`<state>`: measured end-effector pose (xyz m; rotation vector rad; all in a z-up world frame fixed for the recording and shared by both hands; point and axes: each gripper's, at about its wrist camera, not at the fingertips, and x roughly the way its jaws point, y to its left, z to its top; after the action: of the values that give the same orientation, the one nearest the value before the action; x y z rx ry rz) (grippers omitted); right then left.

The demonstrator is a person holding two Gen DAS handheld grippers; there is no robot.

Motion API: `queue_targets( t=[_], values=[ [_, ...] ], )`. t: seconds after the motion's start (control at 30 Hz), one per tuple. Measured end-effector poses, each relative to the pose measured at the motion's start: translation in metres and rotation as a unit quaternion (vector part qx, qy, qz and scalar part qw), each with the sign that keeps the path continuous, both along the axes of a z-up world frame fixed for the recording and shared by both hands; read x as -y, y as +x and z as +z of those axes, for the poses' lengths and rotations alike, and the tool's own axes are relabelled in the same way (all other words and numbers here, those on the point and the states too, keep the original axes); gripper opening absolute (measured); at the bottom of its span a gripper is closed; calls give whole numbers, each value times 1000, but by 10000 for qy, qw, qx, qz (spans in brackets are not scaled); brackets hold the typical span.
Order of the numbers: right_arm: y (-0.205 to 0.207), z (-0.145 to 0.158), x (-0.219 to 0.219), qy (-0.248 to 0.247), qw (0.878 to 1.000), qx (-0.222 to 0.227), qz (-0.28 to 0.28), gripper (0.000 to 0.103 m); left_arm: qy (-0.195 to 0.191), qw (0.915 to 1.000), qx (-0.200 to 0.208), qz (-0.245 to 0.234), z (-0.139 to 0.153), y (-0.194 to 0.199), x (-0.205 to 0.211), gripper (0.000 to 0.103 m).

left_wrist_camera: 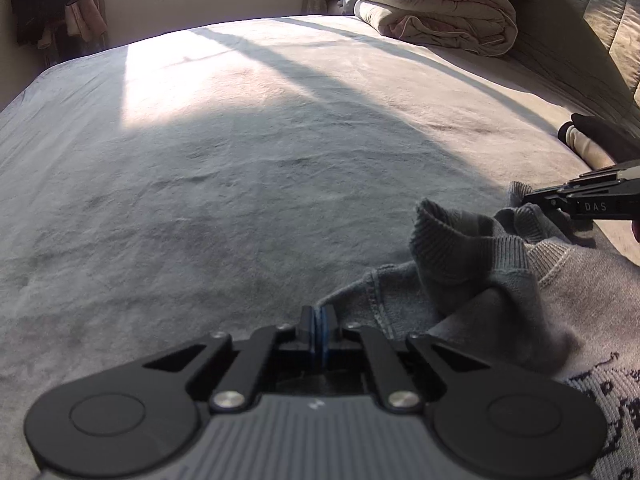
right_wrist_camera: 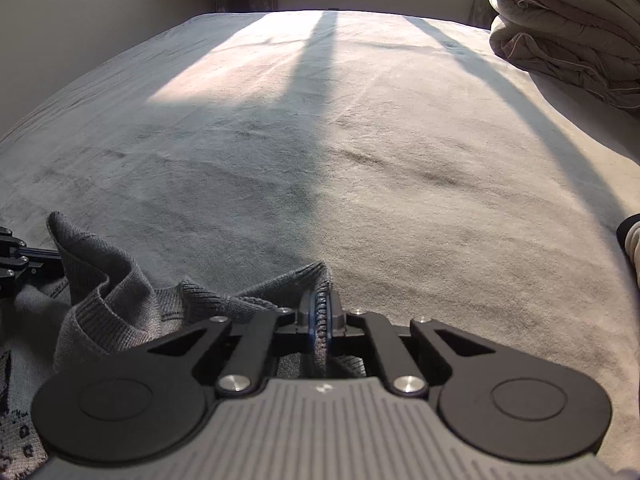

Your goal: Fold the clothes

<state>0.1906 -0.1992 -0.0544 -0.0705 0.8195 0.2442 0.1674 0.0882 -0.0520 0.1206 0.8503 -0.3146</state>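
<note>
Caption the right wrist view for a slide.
Right tool shut on grey sweater's ribbed edge above a sunlit bed.

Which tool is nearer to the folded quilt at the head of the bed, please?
Right. The right tool, shut on the grey sweater, sits on the folded quilt side; the left tool, at the sweater's other edge, is farther off.

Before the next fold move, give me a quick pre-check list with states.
1. Right gripper shut on the grey knitted sweater, ribbed edge between the pads: ok.
2. Left gripper shut on the sweater's edge: jaws closed, fabric at the tips, grip itself cannot tell.
3. Sweater flat for folding: not ok, bunched between the grippers.
4. Open grey bedsheet ahead: ok.
5. Folded beige quilt away from the sweater: ok.
</note>
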Motion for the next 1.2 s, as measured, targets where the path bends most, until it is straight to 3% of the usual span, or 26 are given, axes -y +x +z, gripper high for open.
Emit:
queue_targets(
  t=[0.13,0.27,0.53,0.7,0.77,0.83,0.87,0.93,1.07,1.17,1.2],
  values=[
    [-13,6,27,-178,9993,78,-326,4,-125,9989,25,459,11,-6,-21,2],
    [-31,12,64,-347,9976,87,-585,4,-172,9973,-247,672,16,-12,-46,2],
    [-63,10,105,-469,9942,-215,-941,4,78,9945,-427,956,19,-19,-65,3],
    [-69,16,107,-422,9964,-199,-704,5,53,9976,-339,607,20,-19,-61,7],
    [-69,20,105,-382,9975,-46,-589,12,117,9990,-208,368,21,-20,-54,15],
    [-67,23,101,-277,9988,51,-399,22,156,9998,-53,61,23,-21,-47,42],
    [-66,24,100,-201,9994,77,-282,27,171,9998,29,-101,24,-21,-43,44],
    [-62,24,94,-109,9999,128,-20,52,240,9992,74,-316,23,-17,-35,50],
    [-49,19,78,-123,9989,150,433,53,249,9987,54,-439,15,3,-26,50],
    [-33,11,69,-85,9986,93,520,53,-175,9991,-125,-373,4,15,-26,48],
    [-28,9,66,-60,9985,86,546,53,-253,9990,-145,-328,-1,17,-25,36]
  ],
)
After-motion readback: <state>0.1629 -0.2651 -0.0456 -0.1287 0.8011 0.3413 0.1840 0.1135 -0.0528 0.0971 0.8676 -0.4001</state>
